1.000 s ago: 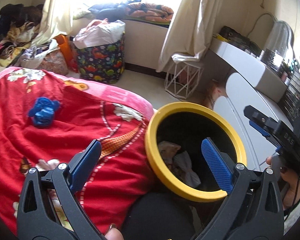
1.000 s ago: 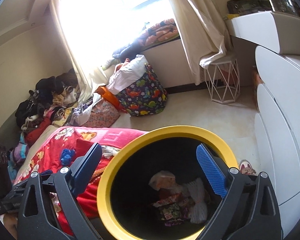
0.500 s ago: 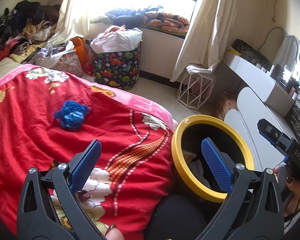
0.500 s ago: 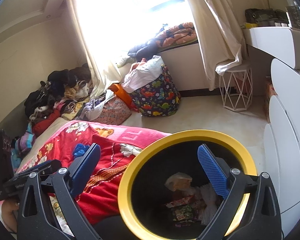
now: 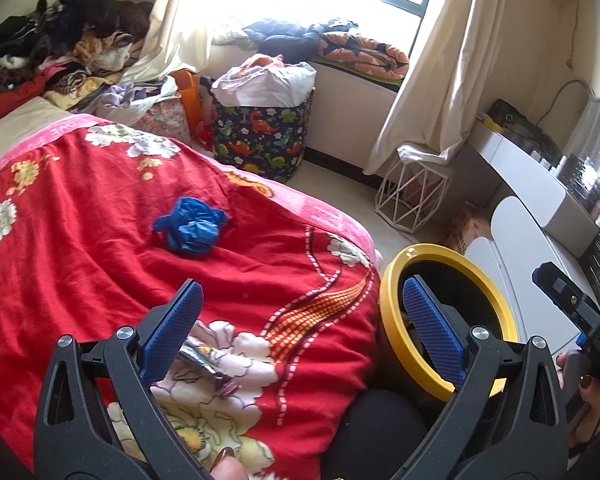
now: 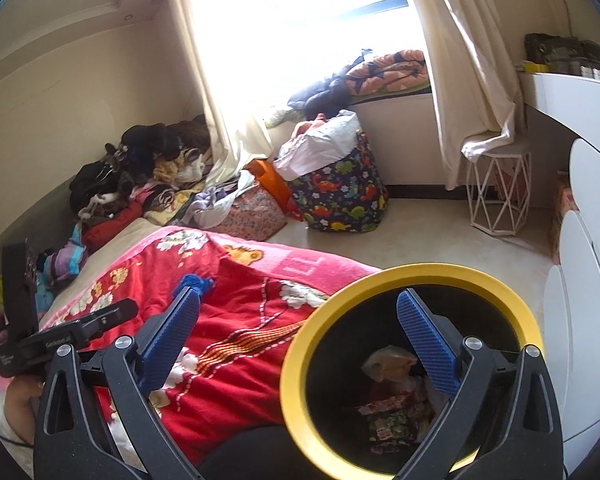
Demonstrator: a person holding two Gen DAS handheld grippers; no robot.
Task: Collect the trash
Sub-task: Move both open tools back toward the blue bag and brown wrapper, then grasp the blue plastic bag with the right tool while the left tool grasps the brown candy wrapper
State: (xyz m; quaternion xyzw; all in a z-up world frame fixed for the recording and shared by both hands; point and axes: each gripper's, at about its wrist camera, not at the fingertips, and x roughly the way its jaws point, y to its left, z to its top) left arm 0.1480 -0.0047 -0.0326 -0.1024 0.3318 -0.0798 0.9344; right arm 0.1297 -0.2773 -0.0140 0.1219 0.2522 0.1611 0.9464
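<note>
Blue crumpled wad (image 5: 191, 231) on the red blanket (image 5: 80, 248) looks next: both left gripper (image 5: 300, 322) and right gripper (image 6: 298, 332) gape empty, yellow-rimmed bin (image 6: 412, 276) waiting nearby right.

Blue crumpled bag (image 5: 191, 227), red floral blanket (image 5: 80, 216), yellow-rimmed blk bin (image 6: 300, 344)

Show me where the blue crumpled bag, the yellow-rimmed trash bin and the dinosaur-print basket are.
blue crumpled bag (image 5: 190, 227), left wrist view, middle of the wad.
yellow-rimmed trash bin (image 6: 296, 354), right wrist view, left rim.
dinosaur-print basket (image 5: 260, 142), left wrist view, front fabric wall.
</note>
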